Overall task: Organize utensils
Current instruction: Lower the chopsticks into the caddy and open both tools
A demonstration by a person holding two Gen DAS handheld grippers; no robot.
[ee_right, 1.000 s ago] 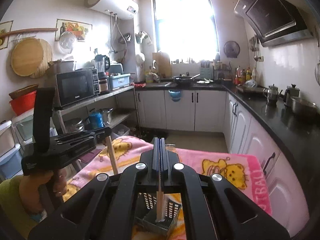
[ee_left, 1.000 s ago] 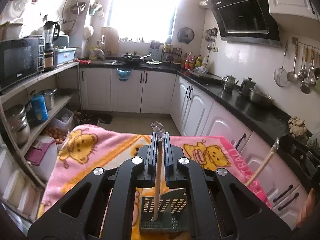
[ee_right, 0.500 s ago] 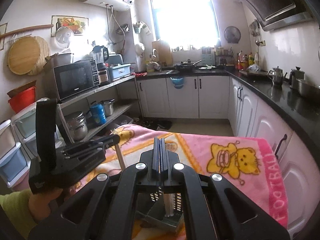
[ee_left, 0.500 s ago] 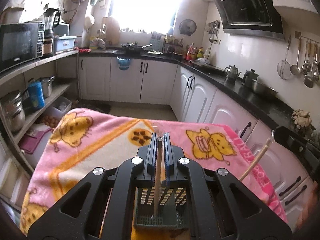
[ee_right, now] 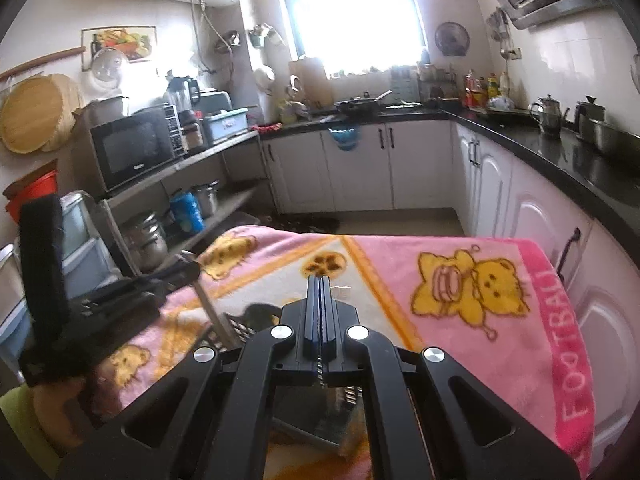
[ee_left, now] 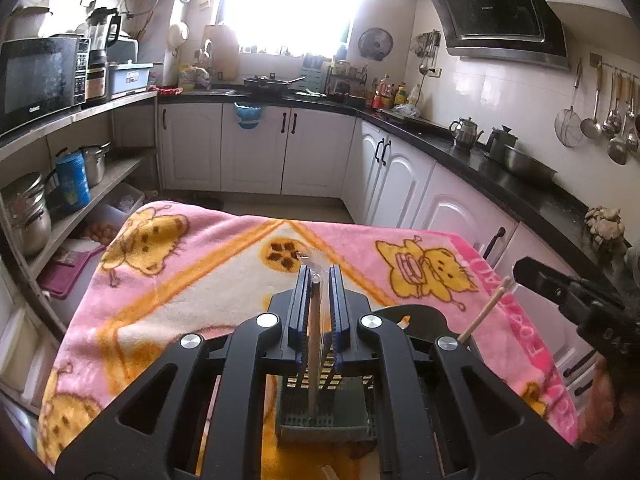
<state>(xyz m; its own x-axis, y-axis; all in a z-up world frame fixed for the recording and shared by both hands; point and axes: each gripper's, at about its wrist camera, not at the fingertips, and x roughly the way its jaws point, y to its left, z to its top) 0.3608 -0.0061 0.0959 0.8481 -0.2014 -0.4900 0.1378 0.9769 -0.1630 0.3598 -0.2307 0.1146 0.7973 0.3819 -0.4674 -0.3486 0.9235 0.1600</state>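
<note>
We work over a table draped in a pink fleece blanket with yellow cartoon cats (ee_left: 192, 272), white kitchen cabinets (ee_left: 256, 148) beyond its far edge and a black microwave (ee_right: 132, 148) on the shelf past its left edge. Our left gripper (ee_left: 320, 276) is clamped on a slim wooden-handled utensil in a clear sleeve (ee_left: 314, 344), whose lower end stands inside the dark green perforated plastic utensil basket (ee_left: 324, 412) near the table's near edge. The gripper's black frame hides much of the basket. Our right gripper (ee_right: 319, 280) has its jaws pressed together with nothing visible between them; the basket (ee_right: 312, 420) lies under it. A light wooden stick (ee_left: 484, 310) slants up beside the right gripper's body. Compared with a second ago, both grippers have dropped lower toward the basket, and the stick seen between the right jaws then no longer shows there.
</note>
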